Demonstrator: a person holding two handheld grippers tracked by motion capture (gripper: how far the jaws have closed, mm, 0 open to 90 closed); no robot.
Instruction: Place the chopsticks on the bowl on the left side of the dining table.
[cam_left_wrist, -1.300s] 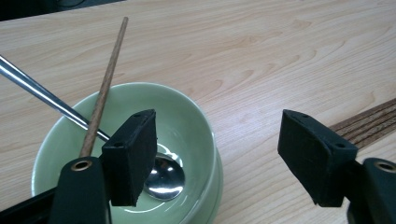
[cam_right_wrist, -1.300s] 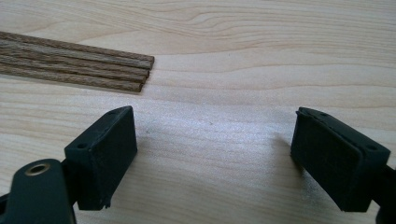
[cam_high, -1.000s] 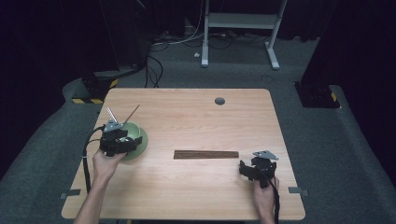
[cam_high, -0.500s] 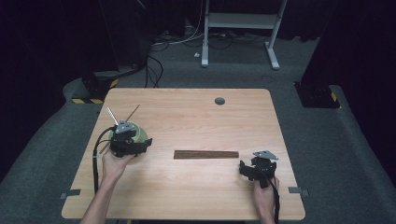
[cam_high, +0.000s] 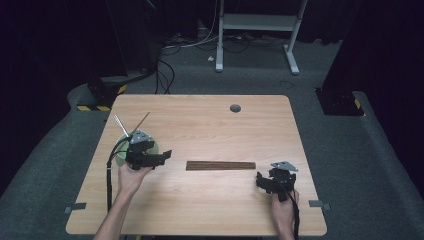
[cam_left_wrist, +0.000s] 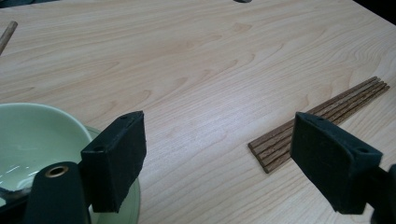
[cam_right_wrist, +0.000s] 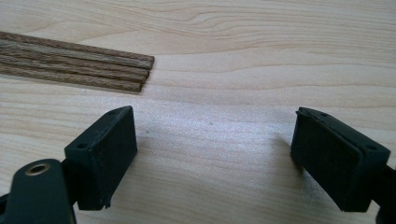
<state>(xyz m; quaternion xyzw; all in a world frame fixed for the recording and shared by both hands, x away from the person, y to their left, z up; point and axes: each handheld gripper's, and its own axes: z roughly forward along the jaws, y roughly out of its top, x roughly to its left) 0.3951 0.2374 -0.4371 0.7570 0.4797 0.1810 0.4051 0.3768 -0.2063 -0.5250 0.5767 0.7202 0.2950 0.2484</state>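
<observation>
Bowl (cam_high: 124, 148): green, at the left of the surface (cam_high: 210, 125), partly under the left gripper (cam_high: 161, 156); two thin utensils (cam_high: 131, 125) stick out of it toward the far side.
Left risk: that gripper sits right over the near rim, so a careless swing toward the sticks could clip the bowl and tip the utensils out.
Left fingers (cam_left_wrist: 114, 158): spread wide and just been opening, nothing between them, touching nothing; bowl rim just beside the left one.
Sticks (cam_high: 220, 165): flat dark row at mid-surface, between the two grippers.
Stick risk: they lie flush on the wood, so a pinch from above may slide off or scatter the row.
Right gripper (cam_high: 266, 181): near right, close to the sticks' right end.
Right fingers (cam_right_wrist: 100, 156): wide apart, empty, over bare wood.
</observation>
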